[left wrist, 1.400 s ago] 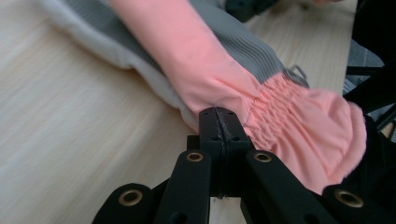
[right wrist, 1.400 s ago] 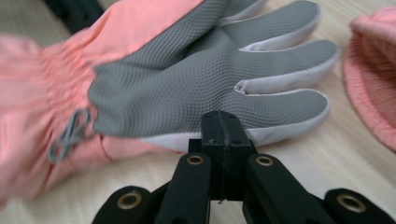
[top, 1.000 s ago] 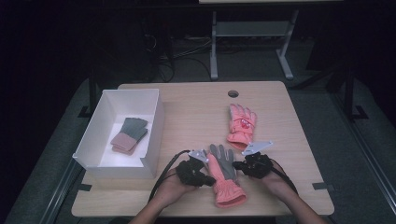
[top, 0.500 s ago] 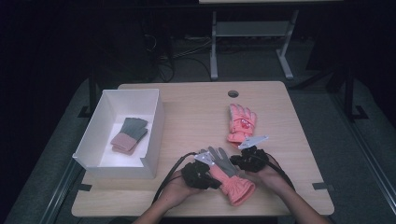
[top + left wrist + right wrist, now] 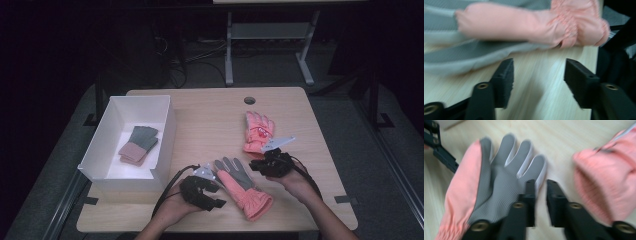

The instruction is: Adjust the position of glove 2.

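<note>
A pink glove (image 5: 241, 186) lies palm up on the table, its grey palm (image 5: 496, 187) showing, fingers to the far left and cuff to the near right. My left gripper (image 5: 218, 196) rests just left of it. Its jaws (image 5: 537, 72) have just been opening and stand open over bare wood, with the glove (image 5: 511, 25) beyond them. My right gripper (image 5: 253, 165) hovers by the glove's fingertips. Its jaws (image 5: 540, 185) have just closed to a narrow slit with nothing in it. A second pink glove (image 5: 259, 131) lies back up, farther right.
A white box (image 5: 165, 131) stands at the table's left with a folded grey-and-pink pair (image 5: 139, 145) inside. A round cable hole (image 5: 249, 100) sits near the far edge. Dark floor, cables and a white stand lie beyond the table. The second glove (image 5: 604, 177) is close on my right gripper's right.
The glove has swung from straight to slanted, cuff toward the near right. My left gripper has opened, let it go and drawn back to its left. The right gripper lifted slightly off the glove's fingers.
</note>
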Demonstrator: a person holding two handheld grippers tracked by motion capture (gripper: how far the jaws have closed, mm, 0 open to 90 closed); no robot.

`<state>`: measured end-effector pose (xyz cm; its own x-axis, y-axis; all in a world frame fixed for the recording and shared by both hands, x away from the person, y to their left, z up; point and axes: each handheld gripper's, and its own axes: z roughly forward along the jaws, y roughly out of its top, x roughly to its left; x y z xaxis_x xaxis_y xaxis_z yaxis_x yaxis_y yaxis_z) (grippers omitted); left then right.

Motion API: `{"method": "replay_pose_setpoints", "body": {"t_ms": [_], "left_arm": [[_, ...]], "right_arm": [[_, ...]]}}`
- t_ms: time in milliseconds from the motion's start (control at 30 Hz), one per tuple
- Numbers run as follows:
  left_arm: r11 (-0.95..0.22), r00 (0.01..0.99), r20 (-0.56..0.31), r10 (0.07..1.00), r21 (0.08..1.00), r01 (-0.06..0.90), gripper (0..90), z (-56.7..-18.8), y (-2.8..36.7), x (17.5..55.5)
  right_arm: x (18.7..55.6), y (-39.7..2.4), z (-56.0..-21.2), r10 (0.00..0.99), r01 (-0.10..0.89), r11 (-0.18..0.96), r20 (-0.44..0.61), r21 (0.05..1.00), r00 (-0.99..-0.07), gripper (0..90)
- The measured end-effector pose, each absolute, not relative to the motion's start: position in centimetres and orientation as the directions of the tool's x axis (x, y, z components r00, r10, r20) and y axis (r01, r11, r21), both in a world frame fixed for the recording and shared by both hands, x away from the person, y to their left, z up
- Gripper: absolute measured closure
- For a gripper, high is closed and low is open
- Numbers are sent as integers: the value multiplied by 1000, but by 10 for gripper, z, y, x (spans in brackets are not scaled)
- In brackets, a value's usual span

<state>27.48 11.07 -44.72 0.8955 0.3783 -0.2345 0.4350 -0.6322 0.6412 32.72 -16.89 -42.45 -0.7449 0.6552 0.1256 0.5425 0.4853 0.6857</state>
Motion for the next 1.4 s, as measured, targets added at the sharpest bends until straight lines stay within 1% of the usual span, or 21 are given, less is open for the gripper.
{"method": "replay_pose_setpoints", "body": {"t_ms": [33, 100, 133, 167, 200, 267, 300, 400, 433, 533, 633, 667, 800, 1033, 1167, 1333, 1400], "left_arm": [[-628, 894, -234, 383, 643, 438, 354, -448, 113, 273], [-620, 889, -222, 400, 649, 441, 303, -448, 117, 270], [-624, 891, -210, 403, 648, 435, 286, -448, 119, 269], [-627, 893, -195, 406, 651, 428, 271, -448, 121, 268], [-628, 892, -187, 412, 651, 426, 258, -448, 122, 268], [-637, 893, -178, 414, 644, 424, 254, -448, 124, 269], [-637, 891, -176, 418, 643, 426, 254, -448, 124, 270], [-620, 886, -182, 427, 654, 433, 253, -449, 124, 271], [-620, 886, -181, 427, 654, 433, 253, -449, 124, 271], [-625, 888, -175, 425, 653, 428, 253, -450, 125, 271], [-641, 895, -166, 413, 645, 415, 253, -451, 124, 271], [-638, 894, -169, 415, 646, 418, 253, -451, 123, 271], [-632, 888, -177, 424, 645, 430, 234, -452, 122, 271], [-624, 883, -169, 439, 649, 435, 206, -451, 124, 271], [-638, 888, -156, 433, 643, 424, 202, -451, 124, 272], [-624, 883, -167, 438, 650, 433, 201, -451, 125, 272], [-619, 882, -169, 441, 654, 434, 201, -451, 125, 272]], "right_arm": [[332, -170, -421, 658, 548, 478, 134, 686, -741, 899], [341, -170, -417, 670, 544, 474, 118, 692, -733, 900], [345, -169, -415, 676, 529, 490, 80, 693, -732, 900], [350, -168, -414, 681, 524, 492, 68, 696, -729, 900], [356, -166, -412, 691, 536, 472, 85, 700, -718, 899], [369, -164, -411, 694, 532, 453, 92, 715, -714, 890], [376, -162, -411, 700, 551, 431, 121, 714, -704, 890], [396, -153, -412, 713, 576, 432, 129, 694, -690, 899], [402, -150, -414, 717, 577, 444, 115, 686, -687, 899], [418, -141, -418, 734, 606, 447, 118, 658, -669, 900], [427, -134, -424, 751, 626, 447, 112, 639, -651, 900], [429, -133, -426, 756, 627, 460, 92, 629, -648, 900], [433, -135, -432, 769, 665, 462, 108, 588, -630, 900], [425, -148, -434, 770, 690, 450, 145, 567, -621, 899], [415, -161, -435, 764, 681, 453, 144, 575, -629, 899], [402, -184, -435, 755, 679, 449, 160, 581, -636, 899], [398, -194, -434, 746, 677, 470, 154, 567, -647, 875]]}}
